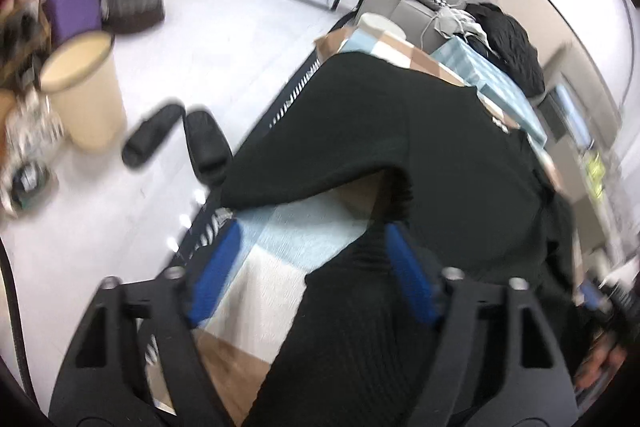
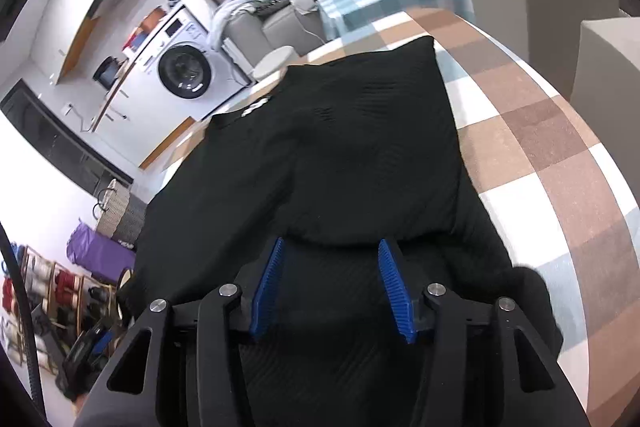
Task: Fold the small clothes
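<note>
Black sweater (image 2: 340,155) lies lengthwise ahead on checked table (image 2: 540,147); both hand-held grippers, left (image 1: 310,267) and right (image 2: 330,283), open over its near hem.

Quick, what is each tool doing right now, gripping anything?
Left tool: open, over the black garment, gripping nothing.
Right tool: open, black garment beneath it, gripping nothing.
</note>
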Motion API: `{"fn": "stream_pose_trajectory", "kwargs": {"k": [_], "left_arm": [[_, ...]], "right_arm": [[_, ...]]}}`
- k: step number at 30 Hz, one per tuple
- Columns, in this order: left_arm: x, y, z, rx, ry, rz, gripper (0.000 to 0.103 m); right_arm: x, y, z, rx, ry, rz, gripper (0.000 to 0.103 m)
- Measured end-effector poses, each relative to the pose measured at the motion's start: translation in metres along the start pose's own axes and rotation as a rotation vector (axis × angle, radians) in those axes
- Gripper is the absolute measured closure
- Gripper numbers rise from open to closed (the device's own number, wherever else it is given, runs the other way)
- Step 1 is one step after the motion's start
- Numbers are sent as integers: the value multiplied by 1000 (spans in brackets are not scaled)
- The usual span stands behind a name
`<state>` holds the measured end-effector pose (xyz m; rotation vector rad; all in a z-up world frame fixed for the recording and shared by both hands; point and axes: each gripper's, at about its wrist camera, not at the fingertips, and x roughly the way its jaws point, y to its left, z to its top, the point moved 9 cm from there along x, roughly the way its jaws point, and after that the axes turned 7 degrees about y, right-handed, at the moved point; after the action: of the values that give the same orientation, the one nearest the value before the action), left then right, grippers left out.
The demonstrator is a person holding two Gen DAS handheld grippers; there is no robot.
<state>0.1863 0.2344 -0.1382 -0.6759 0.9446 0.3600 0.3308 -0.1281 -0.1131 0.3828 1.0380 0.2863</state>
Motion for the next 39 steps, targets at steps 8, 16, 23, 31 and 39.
{"fn": "stream_pose_trajectory", "kwargs": {"k": [8,16,23,31,39], "left_arm": [[8,45,9,-237,11,-120,34],[36,47,33,-263,32,-116,36],[57,40,59,-254,30,-68,58],[45,38,78,-217,-73,-20,100],[-10,-56,126,19,-277,-44,100]], "right_arm": [[1,-6,-20,16,28,-24,51],[-2,-10,-18,33,9,-28,51],[-8,-10,-19,47,-13,-27,51],[-13,-19,-21,68,-28,-35,51],[-19,-21,-25,84,-42,-21,51]]}}
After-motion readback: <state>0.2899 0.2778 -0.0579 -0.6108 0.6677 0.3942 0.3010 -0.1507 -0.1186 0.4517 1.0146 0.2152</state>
